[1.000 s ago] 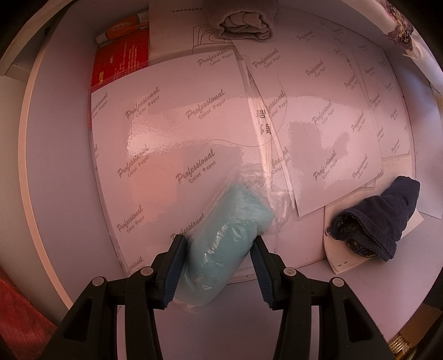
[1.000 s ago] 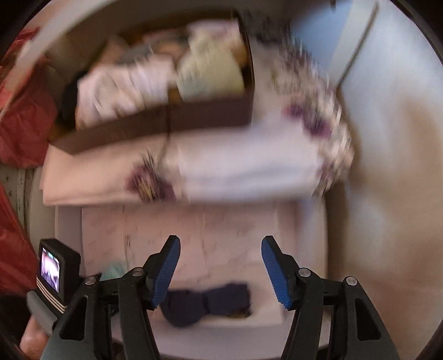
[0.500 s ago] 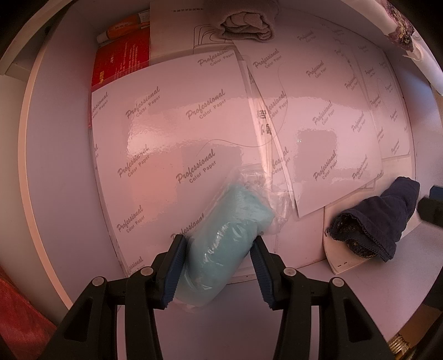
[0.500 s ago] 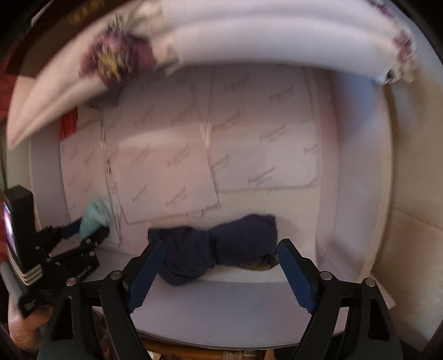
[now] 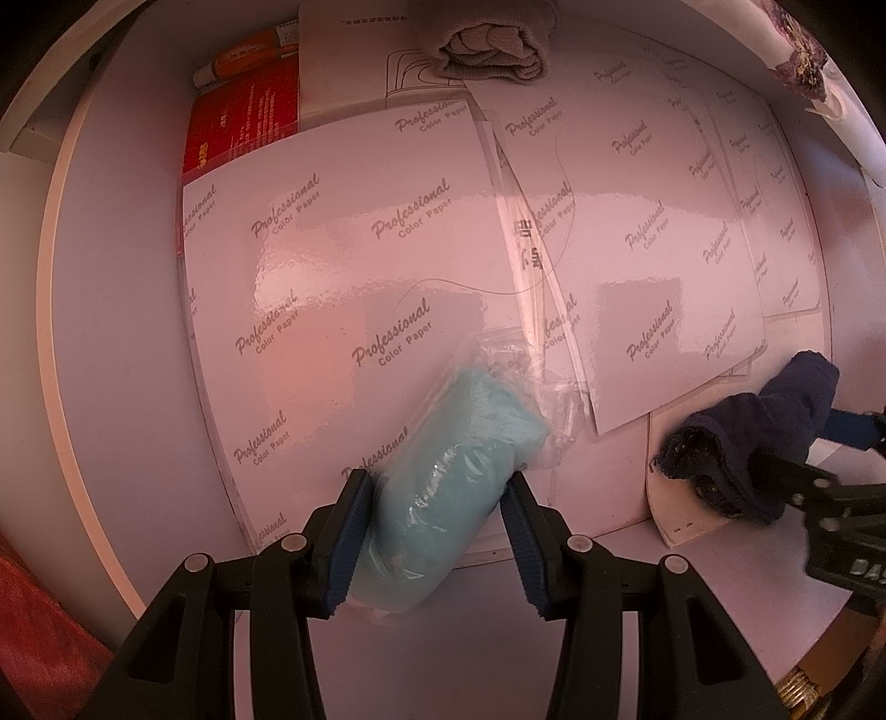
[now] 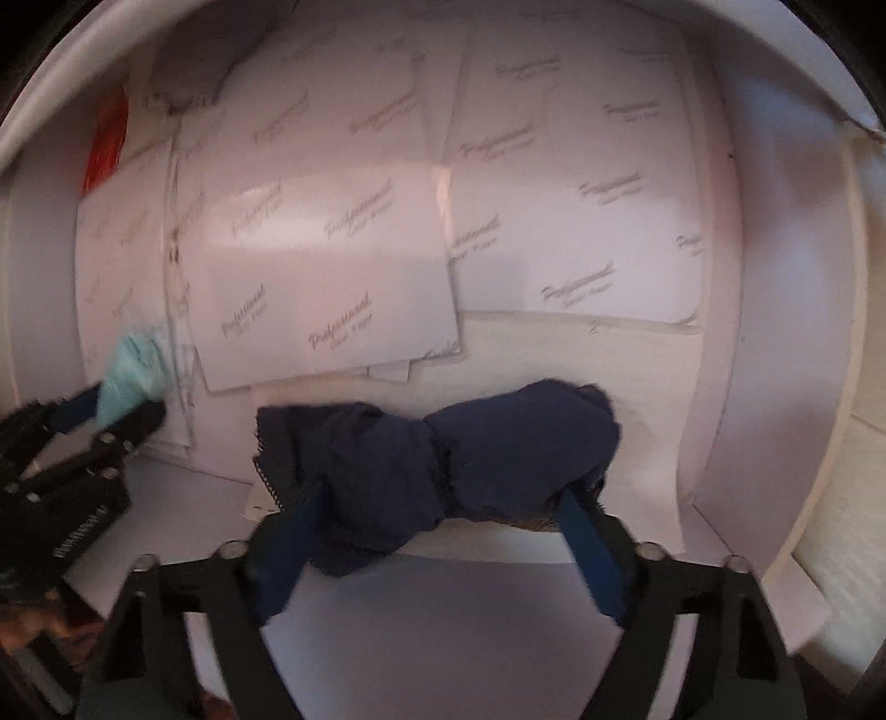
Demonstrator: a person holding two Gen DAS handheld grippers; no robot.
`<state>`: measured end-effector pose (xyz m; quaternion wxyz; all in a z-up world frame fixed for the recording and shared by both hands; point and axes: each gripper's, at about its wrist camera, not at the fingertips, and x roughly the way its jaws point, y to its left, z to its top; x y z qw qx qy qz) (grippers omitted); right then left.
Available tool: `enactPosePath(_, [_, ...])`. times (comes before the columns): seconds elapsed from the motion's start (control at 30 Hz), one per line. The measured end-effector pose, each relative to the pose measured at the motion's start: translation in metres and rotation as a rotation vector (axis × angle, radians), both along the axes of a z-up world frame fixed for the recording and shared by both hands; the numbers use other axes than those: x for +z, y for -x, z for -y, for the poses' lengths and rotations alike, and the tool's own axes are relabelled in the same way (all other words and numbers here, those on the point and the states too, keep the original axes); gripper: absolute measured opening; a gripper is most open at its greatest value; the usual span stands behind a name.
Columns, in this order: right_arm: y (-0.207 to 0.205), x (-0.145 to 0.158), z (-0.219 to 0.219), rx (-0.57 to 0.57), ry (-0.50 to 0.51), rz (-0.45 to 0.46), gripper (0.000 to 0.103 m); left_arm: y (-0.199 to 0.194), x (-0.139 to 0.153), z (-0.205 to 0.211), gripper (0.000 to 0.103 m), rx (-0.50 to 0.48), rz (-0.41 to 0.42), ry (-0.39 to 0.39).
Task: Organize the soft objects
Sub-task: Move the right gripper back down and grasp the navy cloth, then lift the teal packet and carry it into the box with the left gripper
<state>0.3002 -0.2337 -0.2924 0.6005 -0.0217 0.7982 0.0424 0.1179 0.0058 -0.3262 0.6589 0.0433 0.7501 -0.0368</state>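
Between the blue pads of the left gripper sits a pale blue roll in clear plastic wrap; both pads press its sides, so this claw is closed on it. The roll's long axis runs away from the claw and slants toward the right, its far end resting on a glossy sheet of "Professional Color Paper", with loose wrap bunched just beyond that end. Well ahead of this claw, at the far edge of the table, lies a folded grey cloth, and ahead to the left a red packet pokes out from under the sheets.

Off to the right, a dark navy cloth bundle lies on a plain white card. It is cinched in the middle like a bow, and its long axis runs crosswise to the right gripper, from one finger to the other. The right claw straddles it with jaws closing; the bundle is between them, each end lapping over a fingertip, though a firm pinch cannot be seen.
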Motion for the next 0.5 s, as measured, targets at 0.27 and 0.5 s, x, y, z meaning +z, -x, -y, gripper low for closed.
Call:
enactPosePath(0.27, [0.017,-0.012,-0.011,0.037,0.021,0.03,0.072,-0.002,0.006,-0.002,0.039,0.009,0.008,0.011])
enactPosePath(0.5, [0.023,-0.02,-0.019,0.054,0.029,0.037,0.073,-0.006,0.014,-0.012,0.034,0.048,0.017,0.043])
